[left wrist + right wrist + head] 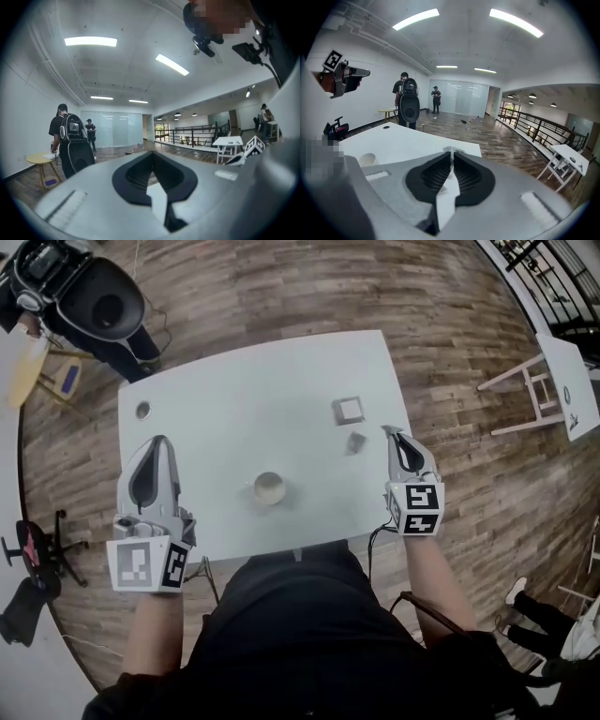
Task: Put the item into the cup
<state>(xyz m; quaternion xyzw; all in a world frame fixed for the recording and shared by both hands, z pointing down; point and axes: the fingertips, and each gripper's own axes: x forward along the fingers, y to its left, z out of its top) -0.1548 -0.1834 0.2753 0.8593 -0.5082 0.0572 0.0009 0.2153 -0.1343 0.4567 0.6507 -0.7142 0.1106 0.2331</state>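
A pale round cup (269,488) stands on the white table (244,390), near its front edge; it also shows as the cup (367,159) at the left of the right gripper view. A white square thing (349,410) and a small grey block (356,442) lie at the table's right. My right gripper (387,430) hangs just right of the block, above the table. Its jaws are shut on a small pale item (450,150) that only peeks out at the tips. My left gripper (160,440) is raised over the table's left front, shut and holding nothing (151,153).
A round hole (142,410) sits in the table's left part. A black chair with gear (98,306) stands beyond the far left corner. A white side table (567,381) is at the right. Two people (408,105) stand far off by a small yellow table (389,111).
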